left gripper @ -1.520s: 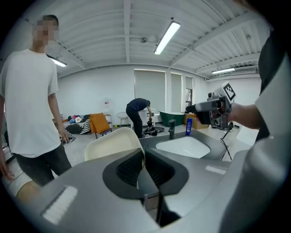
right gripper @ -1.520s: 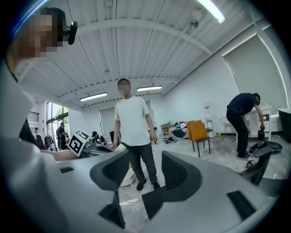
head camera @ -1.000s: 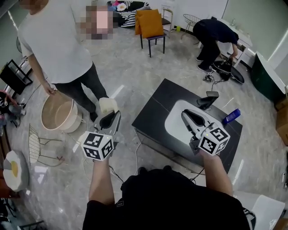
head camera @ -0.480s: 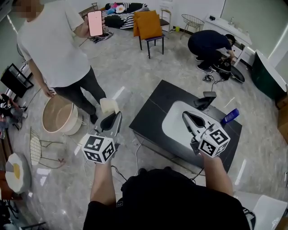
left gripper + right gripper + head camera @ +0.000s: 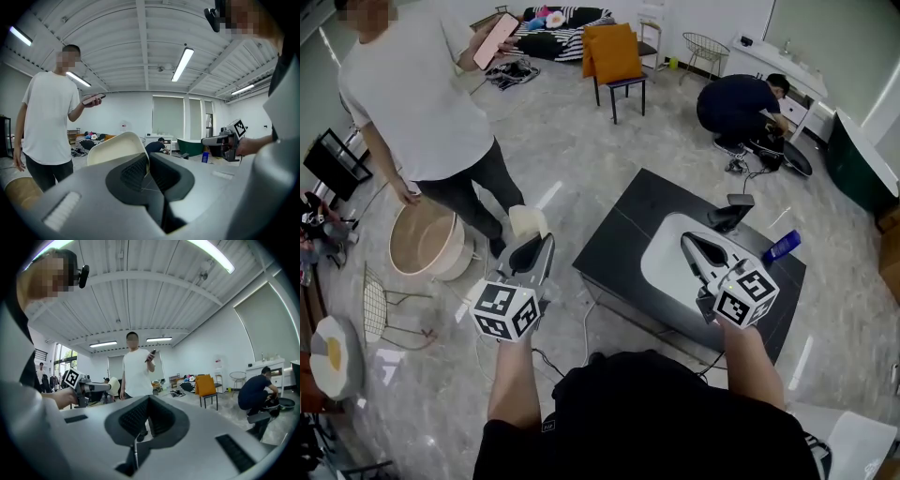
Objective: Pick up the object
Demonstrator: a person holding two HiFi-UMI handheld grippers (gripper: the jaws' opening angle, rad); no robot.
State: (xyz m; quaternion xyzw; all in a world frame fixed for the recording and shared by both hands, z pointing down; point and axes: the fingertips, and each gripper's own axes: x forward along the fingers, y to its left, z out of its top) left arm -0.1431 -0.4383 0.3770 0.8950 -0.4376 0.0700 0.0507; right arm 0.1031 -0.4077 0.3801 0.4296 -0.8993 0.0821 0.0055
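A cream, thin-walled, cup-like object (image 5: 526, 221) sticks out past the tips of my left gripper (image 5: 536, 246), held out over the floor left of the table. In the left gripper view its rim (image 5: 117, 146) sits pinched between the jaws of the left gripper (image 5: 147, 161), which is shut on it. My right gripper (image 5: 688, 240) hovers above the white tray (image 5: 661, 267) on the black table (image 5: 619, 234). In the right gripper view the right gripper (image 5: 149, 401) has its jaws together with nothing between them.
A black phone stand (image 5: 733, 211) and a blue item (image 5: 781, 246) stand at the table's far side. A person in a white shirt (image 5: 422, 103) stands at the left holding a phone, beside a round tub (image 5: 422, 239). Another person (image 5: 741, 108) crouches far right. A wire stool (image 5: 389, 309) is at left.
My right gripper's jaws have come together. Both grippers have barely shifted. The standing person has moved the phone hand, and the far person has crouched lower.
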